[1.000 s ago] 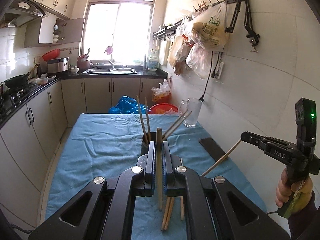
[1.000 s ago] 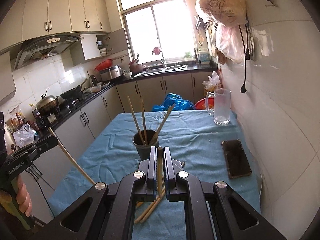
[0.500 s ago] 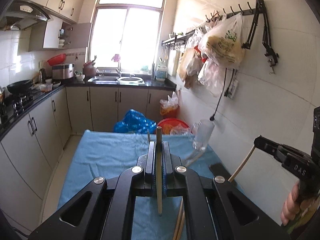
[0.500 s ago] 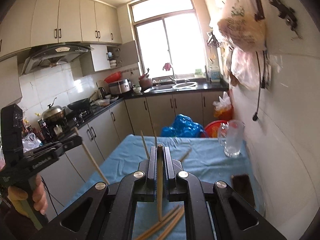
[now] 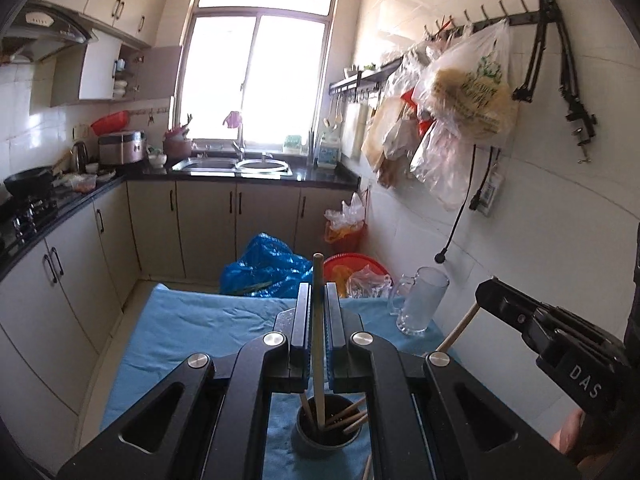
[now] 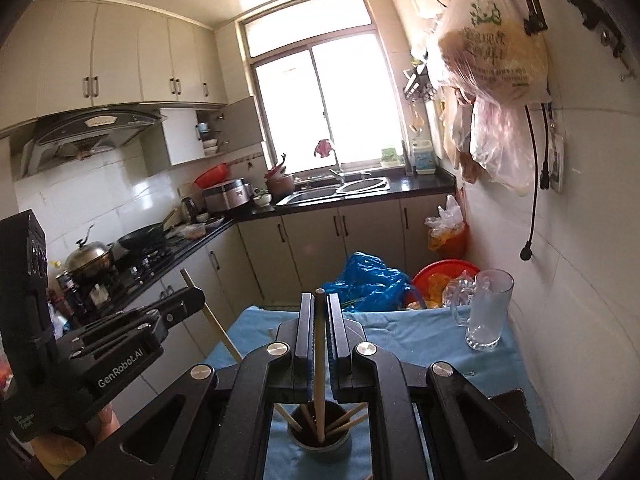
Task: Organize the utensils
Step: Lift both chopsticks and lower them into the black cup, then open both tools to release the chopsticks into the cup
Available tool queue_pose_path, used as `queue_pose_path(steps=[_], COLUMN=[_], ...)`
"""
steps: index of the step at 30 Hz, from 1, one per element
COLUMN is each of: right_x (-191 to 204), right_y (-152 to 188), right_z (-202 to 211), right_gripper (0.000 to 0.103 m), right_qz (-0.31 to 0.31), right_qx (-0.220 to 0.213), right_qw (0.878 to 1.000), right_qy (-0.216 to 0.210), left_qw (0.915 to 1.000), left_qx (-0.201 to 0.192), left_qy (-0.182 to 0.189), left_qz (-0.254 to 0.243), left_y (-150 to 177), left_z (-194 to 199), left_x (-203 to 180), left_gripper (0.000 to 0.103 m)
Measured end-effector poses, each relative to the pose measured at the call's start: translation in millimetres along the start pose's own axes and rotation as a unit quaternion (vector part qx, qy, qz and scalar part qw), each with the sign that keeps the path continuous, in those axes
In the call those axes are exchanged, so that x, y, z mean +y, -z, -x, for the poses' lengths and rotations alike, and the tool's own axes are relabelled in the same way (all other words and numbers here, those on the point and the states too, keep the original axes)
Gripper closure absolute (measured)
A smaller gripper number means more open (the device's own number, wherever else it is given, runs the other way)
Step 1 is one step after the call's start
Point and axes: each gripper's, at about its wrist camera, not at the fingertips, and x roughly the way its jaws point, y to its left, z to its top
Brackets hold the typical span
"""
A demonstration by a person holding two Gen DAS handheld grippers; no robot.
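Kitchen bench point(image 5: 192, 328), blue-clothed, carries a dark cup point(image 5: 329, 428) of chopsticks. Each tongs, left tongs point(image 5: 318, 336) and right tongs point(image 6: 319, 340), is clamped mid-shaft on a chopstick point(image 5: 318, 344) whose tip dips into the cup. Light, stiff, slippery wood, likely; grip mid-shaft. Only the right view shows the phone point(image 6: 516, 404).

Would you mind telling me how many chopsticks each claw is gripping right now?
2: one chopstick upright in the left claw, one chopstick in the right claw, both lower ends over the dark cup.
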Motion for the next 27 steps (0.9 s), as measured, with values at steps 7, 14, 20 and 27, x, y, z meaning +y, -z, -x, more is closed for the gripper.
queue_pose_path(steps=[7, 14, 20, 27], right_x=[-23.8, -32.7, -28.5, -18.8], right_y=[28.0, 47.8, 43.0, 34.4], right_z=[-50.8, -73.9, -65.8, -27.8], right_gripper=[0.097, 0.095, 0.072, 0.060], right_qz=[-0.028, -0.035, -0.026, -0.020], right_qx=[0.061, 0.087, 0.071, 0.046], right_qw=[0.998, 0.996, 0.997, 0.999], right_qy=[0.004, 0.005, 0.006, 0.002], left_qw=[0.9984, 0.9978, 0.9988, 0.9988], left_qx=[0.052, 0.057, 0.032, 0.013], left_qy=[-0.006, -0.002, -0.006, -0.011], left_qz=[0.020, 0.034, 0.037, 0.045], left_y=[23.5, 31.7, 31.4, 39.8], left_z=[-48.7, -45.3, -15.7, 32.8], left_x=[17.6, 29.2, 33.0, 42.3], left_gripper=[0.098, 0.089, 0.068, 0.059])
